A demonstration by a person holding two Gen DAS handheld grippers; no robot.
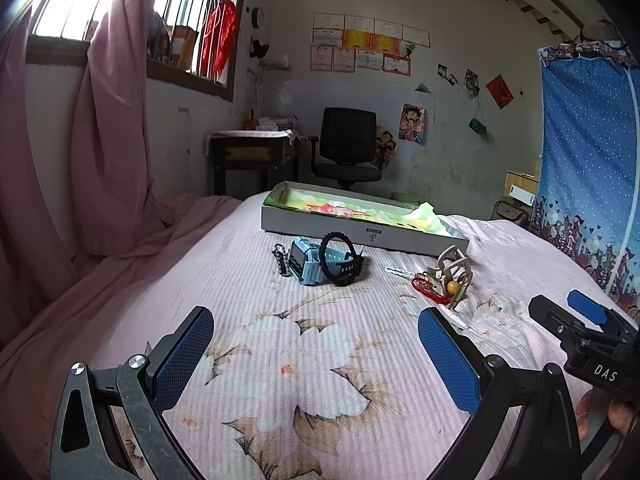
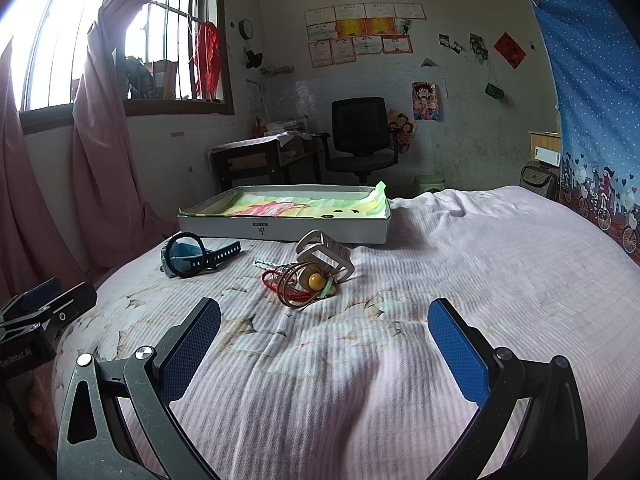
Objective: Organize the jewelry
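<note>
- The bed [image 1: 304,380], under a pink ribbed cover printed with flowers, fills the ground beneath and ahead of both tongs
- A shallow white box [image 1: 320,222] lined with bright green and yellow paper lies across the bed, beyond both tongs and behind all the jewelry
- The left gripper [image 1: 316,352] hangs low over the cover with its blue pads spread wide, nothing between them
- The right gripper [image 2: 324,344] does likewise, blue pads far apart and bare; its tip also shows at the right edge of the left wrist view
- A light blue watch [image 1: 306,262] lies ahead of the left tongs, just short of the box, with a black braided bracelet [image 1: 340,258] looped around its strap
- A small dark chain [image 1: 281,260] lies just left of the watch
- A beige hair claw [image 2: 326,256] sits straight ahead of the right tongs, touching a tangle of red cord bracelet [image 2: 288,292], thin brown hoops and a yellow bead [image 2: 315,279]
</note>
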